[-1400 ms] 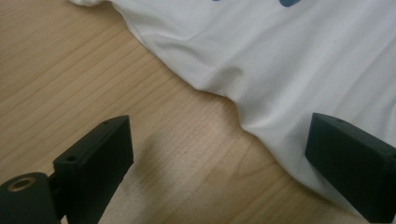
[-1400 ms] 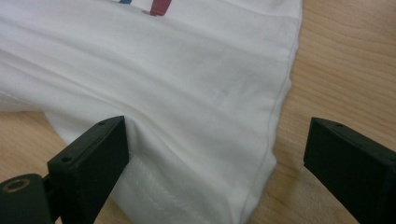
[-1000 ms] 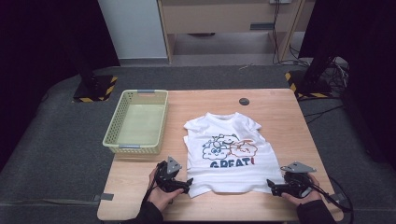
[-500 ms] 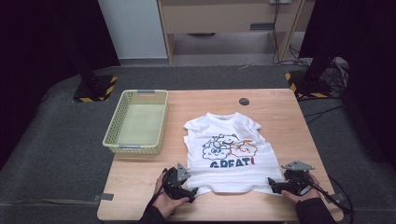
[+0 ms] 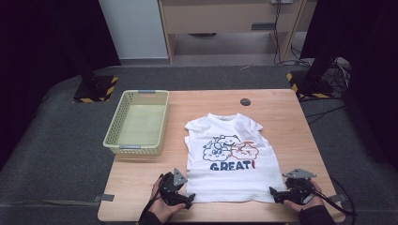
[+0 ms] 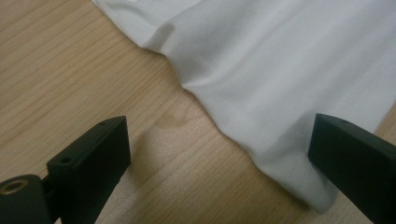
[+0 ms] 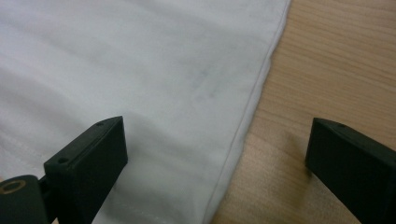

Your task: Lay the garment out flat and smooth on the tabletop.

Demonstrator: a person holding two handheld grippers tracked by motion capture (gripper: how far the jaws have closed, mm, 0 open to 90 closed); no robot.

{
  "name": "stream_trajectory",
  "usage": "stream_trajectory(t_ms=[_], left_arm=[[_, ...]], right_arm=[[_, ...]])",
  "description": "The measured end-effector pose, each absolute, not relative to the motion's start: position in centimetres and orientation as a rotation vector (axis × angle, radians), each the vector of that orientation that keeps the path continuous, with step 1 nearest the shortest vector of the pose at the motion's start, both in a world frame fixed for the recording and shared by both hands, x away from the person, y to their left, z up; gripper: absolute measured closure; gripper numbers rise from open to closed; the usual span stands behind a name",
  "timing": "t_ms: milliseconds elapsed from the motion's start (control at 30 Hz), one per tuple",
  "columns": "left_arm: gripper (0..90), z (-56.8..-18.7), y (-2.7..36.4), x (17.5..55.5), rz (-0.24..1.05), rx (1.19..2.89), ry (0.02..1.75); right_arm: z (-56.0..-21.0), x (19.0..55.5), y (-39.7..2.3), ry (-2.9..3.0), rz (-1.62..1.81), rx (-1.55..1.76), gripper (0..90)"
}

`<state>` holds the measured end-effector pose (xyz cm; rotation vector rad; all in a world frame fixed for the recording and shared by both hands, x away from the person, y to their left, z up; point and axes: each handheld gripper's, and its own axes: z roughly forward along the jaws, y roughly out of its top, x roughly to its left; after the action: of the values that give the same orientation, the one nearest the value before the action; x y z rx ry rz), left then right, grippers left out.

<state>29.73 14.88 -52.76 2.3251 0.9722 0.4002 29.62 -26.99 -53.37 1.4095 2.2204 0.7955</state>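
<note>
Basket [image 5: 136, 123]: set at the table's left edge, well apart from the shirt, empty; judged to be kept there as the place for the garment once folded.
Left gripper [image 5: 184, 199]: brought low to the shirt's near-left hem corner; its jaws are spread wide and nothing is gripped, the corner [image 6: 312, 198] lying between them so that a pinch can be made on the hem.
T-shirt [image 5: 230, 161]: laid flat and print-up on the middle of the table [image 5: 286, 117], collar away from the person and hem toward them; spread out so that both hem corners can be reached at once.
Right gripper [image 5: 277, 194]: placed at the near-right hem corner; its jaws are likewise held wide apart and empty, straddling the side seam [image 7: 243, 135] over cloth and bare wood.
Step in hand: judged to be the grasp of both hem corners, not yet closed, ahead of a fold away from the person.
</note>
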Motion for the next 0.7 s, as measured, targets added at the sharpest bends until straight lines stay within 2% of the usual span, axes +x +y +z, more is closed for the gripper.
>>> stream_trajectory(t_ms=[367,700], left_arm=[[5.5,-52.5,15.8,30.4,0.367,2.300,0.952],[5.5,-52.4,18.3,32.6,0.402,2.233,1.024]], right_arm=[[-52.3,29.3,-26.9,2.169,0.855,1.398,5.7],[-50.2,31.2,-28.2,2.011,0.977,1.444,5.2]])
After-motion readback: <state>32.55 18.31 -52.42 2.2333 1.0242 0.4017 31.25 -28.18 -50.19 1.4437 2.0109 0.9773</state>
